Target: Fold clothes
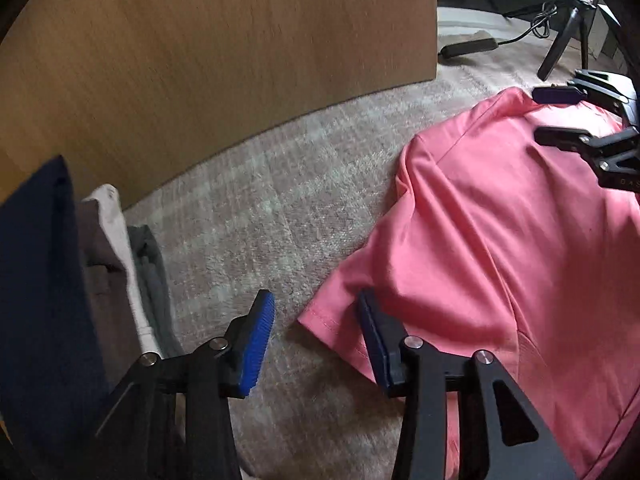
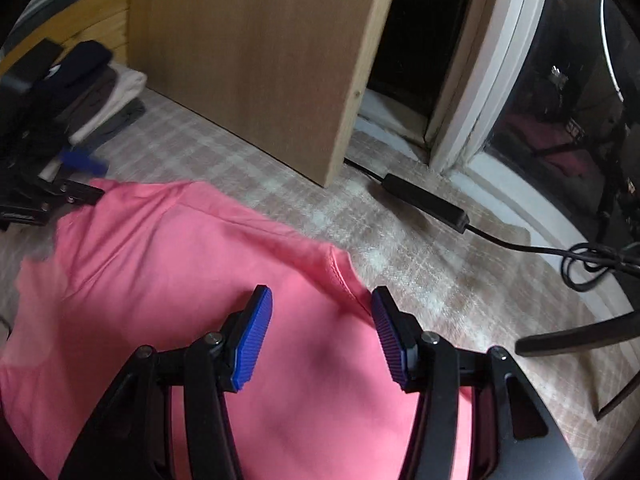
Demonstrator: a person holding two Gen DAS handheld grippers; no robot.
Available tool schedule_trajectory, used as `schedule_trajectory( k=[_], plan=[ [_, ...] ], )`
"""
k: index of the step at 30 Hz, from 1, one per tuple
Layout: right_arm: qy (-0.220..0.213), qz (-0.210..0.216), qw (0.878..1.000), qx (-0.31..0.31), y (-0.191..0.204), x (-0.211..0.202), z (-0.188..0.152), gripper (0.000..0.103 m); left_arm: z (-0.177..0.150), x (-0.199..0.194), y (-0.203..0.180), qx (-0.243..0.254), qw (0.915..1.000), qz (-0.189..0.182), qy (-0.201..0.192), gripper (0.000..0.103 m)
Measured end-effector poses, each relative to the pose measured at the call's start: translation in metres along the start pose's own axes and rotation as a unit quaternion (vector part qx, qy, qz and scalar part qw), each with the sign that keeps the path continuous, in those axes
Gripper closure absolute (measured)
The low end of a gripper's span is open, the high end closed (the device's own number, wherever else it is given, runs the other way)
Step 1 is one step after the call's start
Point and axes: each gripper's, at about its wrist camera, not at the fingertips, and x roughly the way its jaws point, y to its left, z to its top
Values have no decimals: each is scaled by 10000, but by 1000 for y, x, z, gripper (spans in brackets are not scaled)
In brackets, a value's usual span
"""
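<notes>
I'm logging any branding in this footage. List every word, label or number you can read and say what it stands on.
"D A S": faint letters on the black body of the right gripper, cut off by the edge of the left wrist view, so the word is incomplete.
Pale mark on the left gripper body in the right wrist view: too blurred to read.
Pink shirt, folded clothes stack, wooden panel: no text.

Wooden panel (image 2: 256,64) upright on plaid blanket (image 1: 256,216). Black power adapter (image 2: 426,202) w/ cable (image 2: 592,258) lies near panel's corner. Tripod (image 1: 568,36) at far edge.
</notes>
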Motion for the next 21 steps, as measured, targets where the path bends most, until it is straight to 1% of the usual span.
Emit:
schedule_trajectory(
  k=[1,2,3,4,6,7,8,9,10,11,12,14,16,18,20,21],
  plan=[
    [90,-111,9999,26,-4,5,1,52,0,0,1,-5,9999,-147,-32,85],
    [115,-179,9997,120,-9,5,1,52,1,1,2,-47,9995,-327,-9,101],
    [163,-279,9992,229,-15,7,2,52,1,0,2,-19,9997,-263,11,101],
    [206,-355,9986,336,-21,8,2,52,0,-3,2,45,9999,-122,17,101],
    [228,-224,9983,480,-27,8,1,52,-1,-9,9,-38,9996,261,-70,101],
    [232,-163,9982,523,-29,7,1,51,-1,-10,14,-143,9992,365,-71,101],
    [235,-178,9983,499,-28,6,0,50,-2,-11,14,-146,9996,224,-65,98],
    [264,-225,9982,498,-28,5,0,50,-2,-12,14,-149,9998,90,-62,92],
    [298,-283,9978,516,-27,3,1,50,-3,-17,13,-146,9998,102,-111,87],
    [309,-328,9976,529,-26,0,1,50,-4,-21,12,-144,9997,112,-161,71],
    [293,-327,9976,538,-24,-7,2,50,-6,-29,12,-163,9996,112,-219,70],
    [148,-160,9985,503,-16,-34,1,50,-15,-52,12,-232,9988,-3,-420,71],
    [-69,17,9990,435,-6,-67,-2,50,-38,-88,19,-266,9974,-137,-653,69],
    [-327,181,9982,465,-1,-109,-7,50,-64,-124,23,-327,9951,-312,-877,68],
    [-578,277,9965,527,2,-154,-13,50,-100,-168,23,-413,9920,-500,-1085,66],
    [-684,301,9956,558,3,-176,-16,50,-117,-184,23,-488,9906,-505,-1172,64]
  ],
)
